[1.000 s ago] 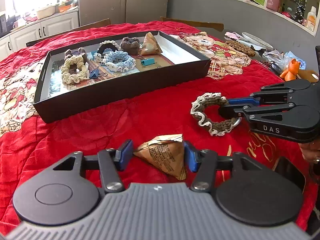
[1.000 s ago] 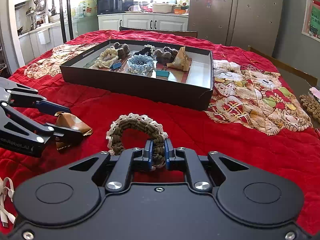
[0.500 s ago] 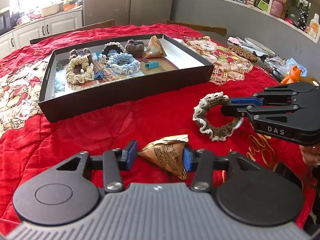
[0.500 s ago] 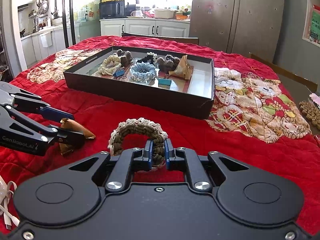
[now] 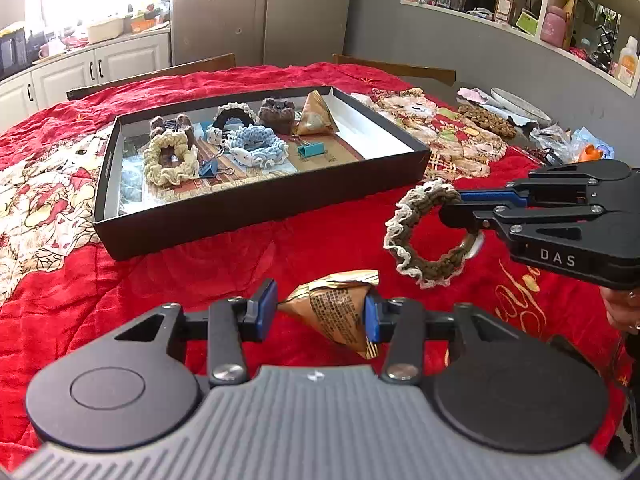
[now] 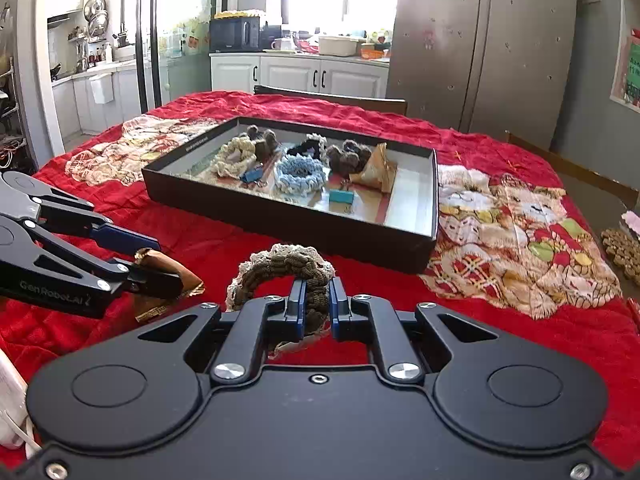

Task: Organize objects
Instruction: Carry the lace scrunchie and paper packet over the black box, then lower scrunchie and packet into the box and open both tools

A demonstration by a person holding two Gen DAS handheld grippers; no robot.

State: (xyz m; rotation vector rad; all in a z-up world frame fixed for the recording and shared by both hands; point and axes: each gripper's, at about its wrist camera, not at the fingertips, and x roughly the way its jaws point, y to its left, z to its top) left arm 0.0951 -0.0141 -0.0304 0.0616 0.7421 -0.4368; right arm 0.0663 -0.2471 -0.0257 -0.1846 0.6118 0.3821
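My left gripper (image 5: 318, 314) is shut on a gold pyramid-shaped packet (image 5: 334, 312) and holds it above the red cloth; it also shows in the right wrist view (image 6: 160, 266). My right gripper (image 6: 316, 304) is shut on a brown crocheted scrunchie with cream edging (image 6: 286, 270), lifted off the cloth; it also shows in the left wrist view (image 5: 426, 236). A black tray (image 5: 256, 210) lies ahead, holding several scrunchies, binder clips and another gold packet (image 5: 316, 116).
The table is covered by a red quilt with cat patches (image 6: 520, 236). At the far right lie a beaded mat (image 5: 486, 120), plastic bags and an orange toy (image 5: 590, 152). Wooden chair backs stand behind the table.
Both grippers have lifted their objects off the cloth and moved up and towards the tray. Both grips are unchanged.
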